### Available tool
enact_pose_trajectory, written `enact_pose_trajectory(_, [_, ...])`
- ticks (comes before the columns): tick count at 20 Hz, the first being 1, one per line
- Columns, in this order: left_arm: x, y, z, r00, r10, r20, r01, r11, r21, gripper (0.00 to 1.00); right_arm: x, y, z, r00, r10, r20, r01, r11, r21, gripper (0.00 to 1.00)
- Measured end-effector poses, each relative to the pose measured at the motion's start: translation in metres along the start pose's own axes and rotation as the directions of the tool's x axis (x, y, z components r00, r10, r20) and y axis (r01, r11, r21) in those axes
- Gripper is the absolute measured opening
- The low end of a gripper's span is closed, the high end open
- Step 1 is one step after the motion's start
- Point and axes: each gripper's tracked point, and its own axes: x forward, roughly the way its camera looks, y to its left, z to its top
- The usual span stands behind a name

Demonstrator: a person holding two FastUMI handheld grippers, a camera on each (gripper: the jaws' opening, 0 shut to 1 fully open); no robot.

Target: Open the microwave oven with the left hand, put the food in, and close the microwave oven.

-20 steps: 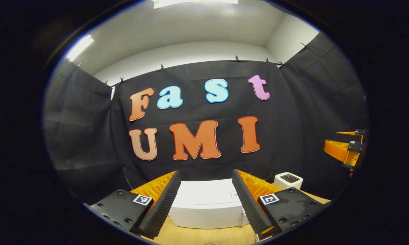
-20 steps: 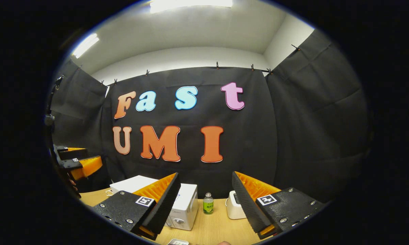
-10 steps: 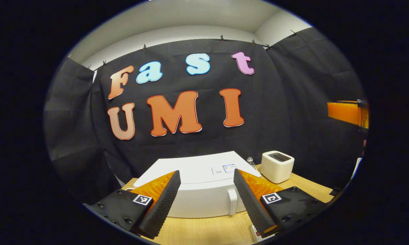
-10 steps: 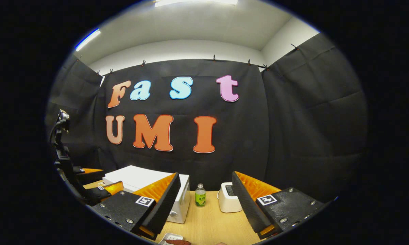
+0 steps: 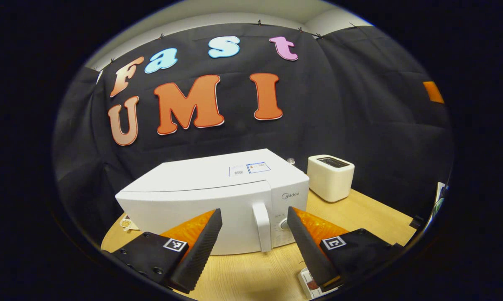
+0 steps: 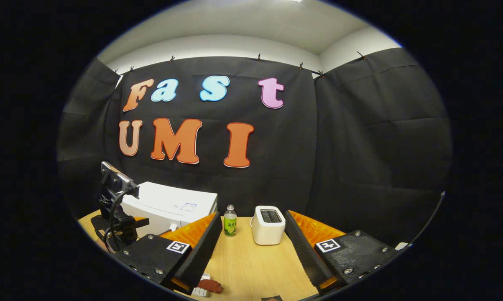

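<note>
1. Surface: a light wooden table (image 5: 360, 211) inside a booth with black cloth walls and a white ceiling above.
2. Left gripper (image 5: 254, 246): jaws spread wide, holding nothing. The white microwave oven (image 5: 218, 196) sits straight ahead, door shut, with its vertical handle (image 5: 262, 225) in line with the gap between the fingers.
3. A white toaster (image 5: 330, 177) stands ahead and to the right of the left gripper, apart from the microwave.
4. Right gripper (image 6: 253, 251): jaws wide, holding nothing. Bare tabletop runs ahead between its fingers.
5. Ahead of the right gripper: a green-labelled bottle (image 6: 230, 220) and the toaster side by side, not touching.
6. The food (image 6: 210, 286), a dark reddish piece, lies on the table under the right gripper's left finger.
</note>
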Motion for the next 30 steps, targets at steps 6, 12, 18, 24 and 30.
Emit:
enact_pose_trajectory(6, [0.042, -0.015, -0.061, 0.991, -0.016, -0.135, 0.024, 0.998, 0.058, 0.81, -0.011, -0.008, -0.014, 0.997, -0.048, -0.053, 0.047, 0.998, -0.031, 0.94])
enact_pose_trajectory(12, [0.061, -0.006, -0.078, 0.987, 0.079, -0.143, -0.068, 0.995, 0.077, 0.57, -0.02, -0.008, -0.026, 0.993, -0.059, -0.101, 0.051, 0.996, -0.076, 0.94])
enact_pose_trajectory(18, [0.066, -0.01, -0.074, 0.992, 0.072, -0.106, -0.067, 0.997, 0.047, 0.31, -0.024, -0.011, -0.036, 0.989, -0.047, -0.14, 0.035, 0.996, -0.086, 0.93])
enact_pose_trajectory(24, [0.064, -0.012, -0.075, 0.99, 0.053, -0.133, -0.05, 0.998, 0.028, 0.2, -0.018, -0.005, -0.051, 0.985, -0.007, -0.171, -0.004, 0.998, -0.064, 0.93])
enact_pose_trajectory(30, [0.061, -0.011, -0.075, 0.987, 0.048, -0.151, -0.042, 0.998, 0.041, 0.2, -0.013, 0.004, -0.07, 0.979, 0.041, -0.202, -0.052, 0.998, -0.046, 0.93])
